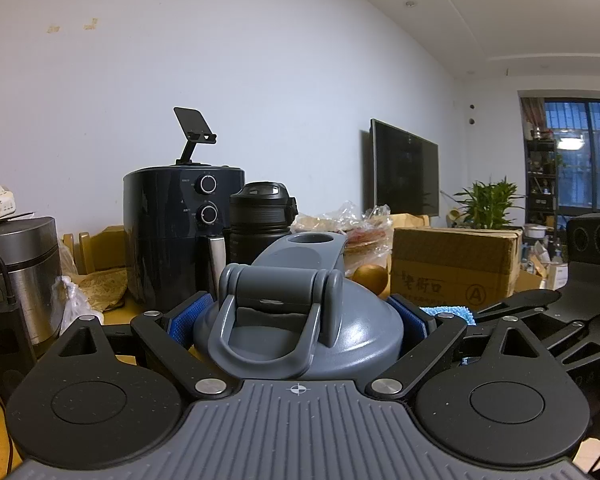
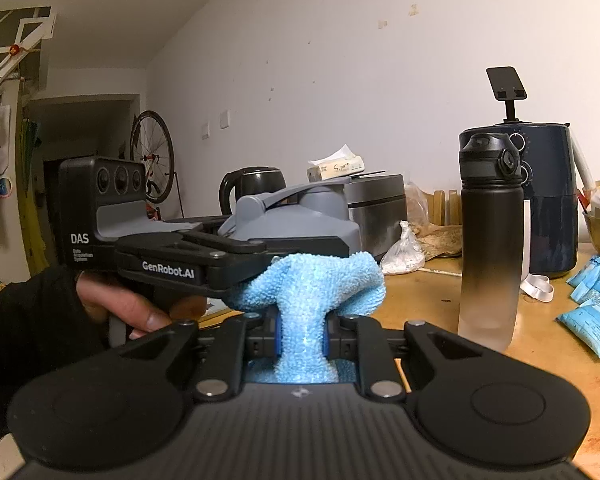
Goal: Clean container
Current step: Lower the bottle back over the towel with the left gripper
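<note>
Left gripper (image 1: 298,322) clamped on the grey plastic container with flip-top lid (image 1: 300,320), pads on either side below the lid — upright over the table. Right gripper (image 2: 300,340) pinched nearly shut on a fluffy blue microfibre cloth (image 2: 312,292) just beside it. Risk: a hard wipe could twist the container loose or drag the cloth free.

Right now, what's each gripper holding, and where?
Left gripper: grey container lid, clamped at its sides. Right gripper: blue cloth, pinched at its bunched middle.
</note>
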Action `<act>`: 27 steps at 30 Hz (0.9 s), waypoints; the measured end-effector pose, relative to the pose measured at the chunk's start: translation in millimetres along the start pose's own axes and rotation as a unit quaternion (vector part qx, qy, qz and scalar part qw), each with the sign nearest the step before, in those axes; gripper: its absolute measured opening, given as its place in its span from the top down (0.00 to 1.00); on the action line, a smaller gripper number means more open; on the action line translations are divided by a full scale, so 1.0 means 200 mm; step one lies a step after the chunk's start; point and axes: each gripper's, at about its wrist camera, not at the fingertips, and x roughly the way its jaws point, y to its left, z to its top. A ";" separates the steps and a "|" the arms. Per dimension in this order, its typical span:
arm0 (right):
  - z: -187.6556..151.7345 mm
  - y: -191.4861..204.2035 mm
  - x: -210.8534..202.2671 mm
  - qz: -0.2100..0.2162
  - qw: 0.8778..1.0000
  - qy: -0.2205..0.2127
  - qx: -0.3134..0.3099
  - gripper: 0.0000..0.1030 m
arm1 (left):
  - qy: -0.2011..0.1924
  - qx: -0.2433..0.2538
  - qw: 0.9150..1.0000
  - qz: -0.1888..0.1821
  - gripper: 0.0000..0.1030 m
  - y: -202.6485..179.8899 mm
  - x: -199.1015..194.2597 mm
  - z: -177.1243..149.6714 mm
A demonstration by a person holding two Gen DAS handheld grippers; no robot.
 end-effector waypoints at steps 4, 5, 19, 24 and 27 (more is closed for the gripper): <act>0.00 -0.01 0.01 0.001 1.000 0.000 0.000 0.88 | 0.000 0.000 1.000 0.000 0.08 0.00 0.00 0.00; 0.00 -0.01 0.01 0.001 1.000 0.000 0.000 0.88 | -0.001 0.000 1.000 0.000 0.08 0.00 0.00 0.00; -0.01 -0.02 0.01 0.001 1.000 0.004 0.001 0.88 | -0.001 0.000 1.000 0.002 0.08 0.00 0.00 0.00; -0.01 -0.02 0.01 0.001 1.000 0.003 0.002 0.88 | -0.001 -0.001 1.000 0.002 0.08 0.00 0.00 0.00; -0.01 -0.02 0.01 0.001 1.000 0.004 0.001 0.88 | -0.001 -0.001 1.000 0.003 0.08 0.00 0.00 0.00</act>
